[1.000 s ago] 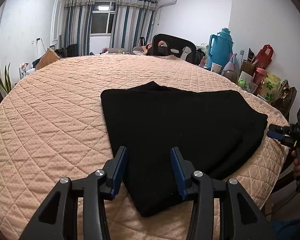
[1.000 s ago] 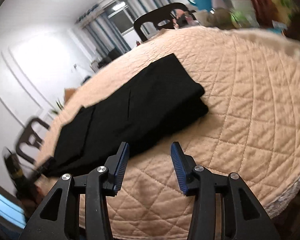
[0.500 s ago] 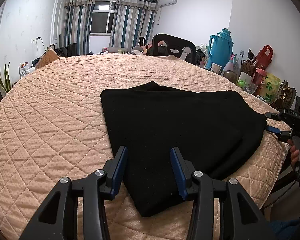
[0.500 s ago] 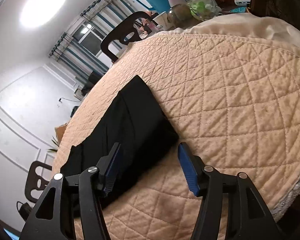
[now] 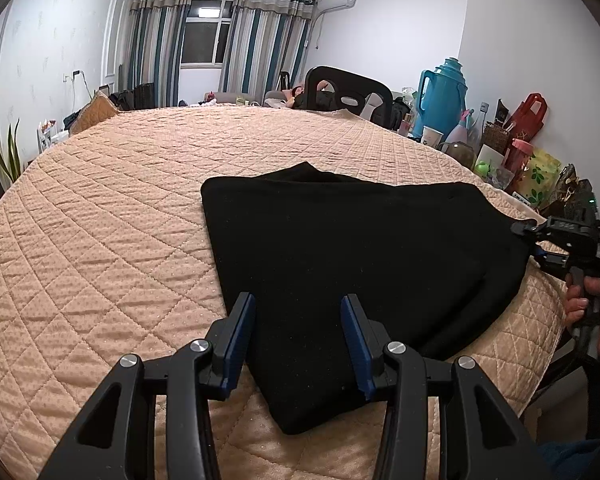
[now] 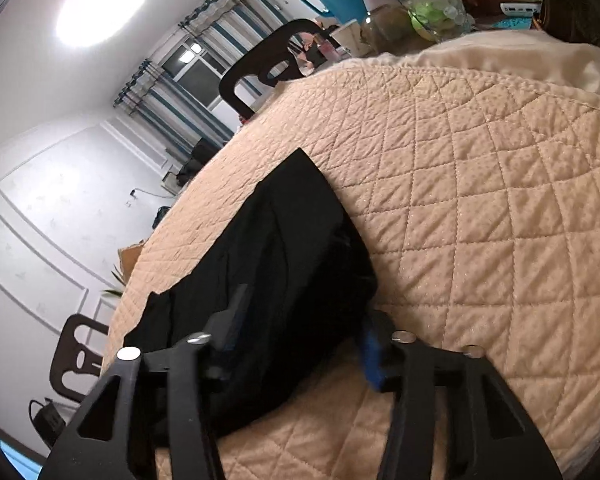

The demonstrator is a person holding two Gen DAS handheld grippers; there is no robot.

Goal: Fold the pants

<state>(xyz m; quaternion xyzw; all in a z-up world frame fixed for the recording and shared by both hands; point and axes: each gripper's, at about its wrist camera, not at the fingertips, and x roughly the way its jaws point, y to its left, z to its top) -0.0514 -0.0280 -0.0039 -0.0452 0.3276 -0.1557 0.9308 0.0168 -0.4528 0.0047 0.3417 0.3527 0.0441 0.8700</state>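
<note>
Black pants (image 5: 356,256) lie folded flat on a round table with a peach quilted cover (image 5: 100,248). My left gripper (image 5: 298,338) is open, hovering over the pants' near corner, holding nothing. My right gripper (image 6: 300,336) is open with its jaws straddling the right end of the pants (image 6: 284,248); one finger lies over the cloth, the other beside its edge. It also shows in the left wrist view (image 5: 534,240) at the pants' right edge, held by a hand.
A black chair (image 5: 348,94) stands at the table's far side. A blue thermos (image 5: 444,96), cups, jars and bags (image 5: 528,120) crowd the right side. A second chair (image 6: 76,364) stands at the left. The table edge runs close below both grippers.
My right gripper has moved in from the table edge onto the right end of the pants, opening wider. My left gripper has stayed in place.
</note>
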